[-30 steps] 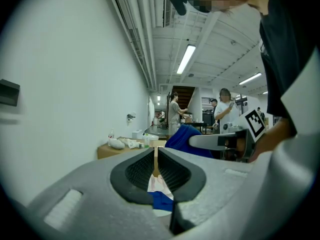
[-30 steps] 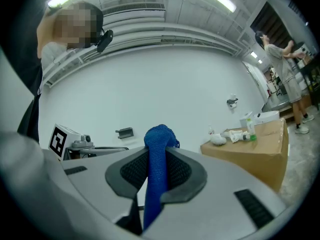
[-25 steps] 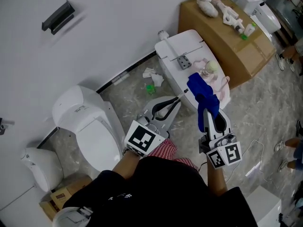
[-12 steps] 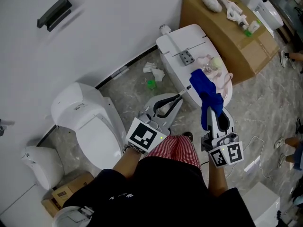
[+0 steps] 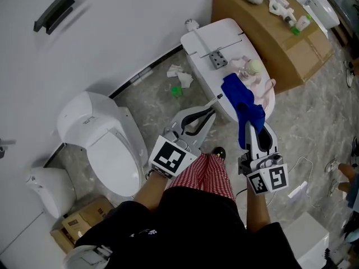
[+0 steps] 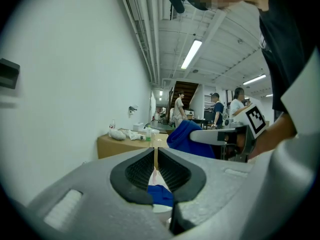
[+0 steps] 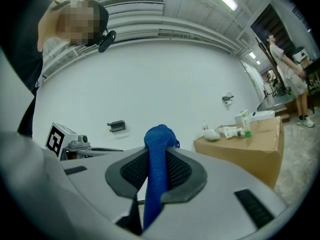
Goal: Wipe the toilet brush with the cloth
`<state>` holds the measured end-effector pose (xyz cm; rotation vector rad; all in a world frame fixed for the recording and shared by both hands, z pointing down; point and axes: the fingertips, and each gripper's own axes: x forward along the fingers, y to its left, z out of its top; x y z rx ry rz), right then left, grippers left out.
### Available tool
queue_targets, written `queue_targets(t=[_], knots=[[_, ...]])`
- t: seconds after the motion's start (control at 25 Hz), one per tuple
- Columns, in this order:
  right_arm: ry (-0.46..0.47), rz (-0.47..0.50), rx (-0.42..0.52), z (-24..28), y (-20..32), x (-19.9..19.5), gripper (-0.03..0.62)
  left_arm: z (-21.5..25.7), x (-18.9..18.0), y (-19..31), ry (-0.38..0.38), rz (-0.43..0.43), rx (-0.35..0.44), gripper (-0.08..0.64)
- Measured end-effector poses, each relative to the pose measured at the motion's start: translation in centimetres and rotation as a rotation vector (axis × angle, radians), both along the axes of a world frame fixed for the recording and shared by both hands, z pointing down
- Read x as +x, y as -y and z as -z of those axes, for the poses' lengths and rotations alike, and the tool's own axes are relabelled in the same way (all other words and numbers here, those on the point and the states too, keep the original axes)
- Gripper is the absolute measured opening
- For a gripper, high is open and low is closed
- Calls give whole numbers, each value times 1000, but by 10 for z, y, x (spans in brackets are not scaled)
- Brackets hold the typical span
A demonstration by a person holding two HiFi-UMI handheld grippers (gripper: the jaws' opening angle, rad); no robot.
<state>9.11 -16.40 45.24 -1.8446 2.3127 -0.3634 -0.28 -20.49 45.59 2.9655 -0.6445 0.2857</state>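
Note:
My left gripper is shut on the thin pale handle of the toilet brush, which slants up to the right. Its far end is hidden behind the blue cloth. The cloth hangs bunched from my right gripper, which is shut on it. Cloth and handle meet over the edge of a white fixture. In the left gripper view the handle stands pinched between the pads, with the cloth to the right. In the right gripper view the cloth rises between the jaws.
A white toilet stands at the left by the wall. A cardboard box with bottles and small items is behind the fixture. Crumpled tissue lies on the floor. A pale pink thing rests on the fixture. People stand far off.
Both grippers have sunk a little, keeping hold of the brush handle and the cloth. The cloth stays against the handle's far end.

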Motion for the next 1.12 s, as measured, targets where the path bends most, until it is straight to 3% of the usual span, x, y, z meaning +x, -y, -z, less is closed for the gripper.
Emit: queue_targets(t=[0.36,0.72,1.12], knots=[[12,-24,-23,-24,-1,23,64,-26,18,10,17,26,-22,10],[16,-34,-64,-57,3,36,64,-64,33,20,31,4,-64,49],[15,-29,-86,-87,10,43,64,-108,44,30,63,-26,-59,84]])
